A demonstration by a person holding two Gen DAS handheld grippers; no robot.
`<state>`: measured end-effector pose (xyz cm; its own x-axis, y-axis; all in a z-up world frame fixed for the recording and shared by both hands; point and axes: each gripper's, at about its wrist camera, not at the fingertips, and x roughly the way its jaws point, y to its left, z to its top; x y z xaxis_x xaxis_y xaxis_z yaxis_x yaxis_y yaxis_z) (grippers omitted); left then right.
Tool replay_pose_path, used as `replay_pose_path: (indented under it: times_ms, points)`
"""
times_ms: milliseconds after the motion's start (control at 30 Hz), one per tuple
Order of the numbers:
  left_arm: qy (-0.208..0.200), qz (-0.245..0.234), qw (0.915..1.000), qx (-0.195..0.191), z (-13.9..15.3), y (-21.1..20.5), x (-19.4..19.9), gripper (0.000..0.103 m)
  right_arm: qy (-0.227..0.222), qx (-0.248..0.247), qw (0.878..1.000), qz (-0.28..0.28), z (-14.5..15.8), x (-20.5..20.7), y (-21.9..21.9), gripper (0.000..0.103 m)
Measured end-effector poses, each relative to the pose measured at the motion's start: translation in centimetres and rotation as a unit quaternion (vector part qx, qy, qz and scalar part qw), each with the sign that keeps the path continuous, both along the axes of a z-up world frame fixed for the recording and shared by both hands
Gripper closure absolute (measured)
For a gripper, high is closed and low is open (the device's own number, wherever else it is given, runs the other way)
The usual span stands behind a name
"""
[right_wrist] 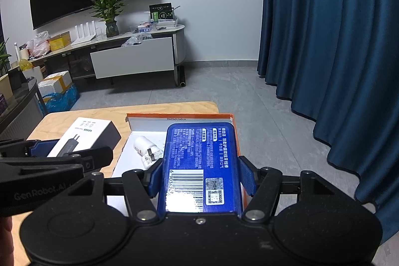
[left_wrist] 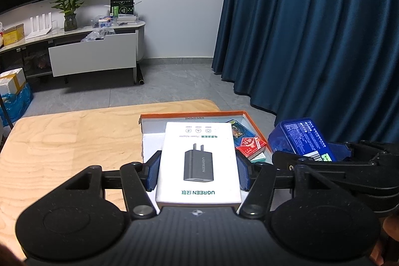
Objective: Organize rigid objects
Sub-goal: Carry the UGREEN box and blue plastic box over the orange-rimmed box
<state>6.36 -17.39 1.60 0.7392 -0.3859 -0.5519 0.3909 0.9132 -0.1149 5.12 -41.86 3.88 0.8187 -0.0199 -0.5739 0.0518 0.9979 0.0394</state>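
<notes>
A: Left wrist view first. What sits between the fingers?

B: The left gripper [left_wrist: 198, 171] is clenched on a white charger box [left_wrist: 198, 161]; a blue pad [left_wrist: 152, 172] presses each long side. The box hangs over the near part of the orange-rimmed tray [left_wrist: 192, 114], which lies at the desk's [left_wrist: 69, 138] far right corner.

A: What else is in that tray?

B: A red card pack [left_wrist: 250, 145] and other small packs lie along its right wall. Off to the right, the right gripper [left_wrist: 321, 157] carries a blue box [left_wrist: 300, 138].

A: And the right wrist view?

B: The right gripper [right_wrist: 200, 178] grasps the blue box [right_wrist: 199, 166] by its long sides, barcode up, over the tray's [right_wrist: 179, 115] right half.

A: Anything new there?

B: White plug-like pieces [right_wrist: 147, 148] on the tray floor, hidden in the other view. The charger box [right_wrist: 86, 135] shows its dark side here, held in the left gripper [right_wrist: 67, 153] above the desk [right_wrist: 57, 121], left of the tray.
</notes>
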Motion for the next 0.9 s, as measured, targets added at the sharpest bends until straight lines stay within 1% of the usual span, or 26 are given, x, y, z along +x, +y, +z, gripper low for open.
replay_pose_path:
  times_ms: [433,900]
  points:
    - [-0.002,0.002,1.0,0.002,0.1,-0.1,1.1,0.044,0.001,0.002,1.0,0.001,0.1,0.7,-0.1,0.029]
    - [0.002,-0.006,1.0,0.004,0.1,-0.4,2.5,0.044,0.003,0.001,1.0,0.004,0.0,2.0,-0.3,0.029]
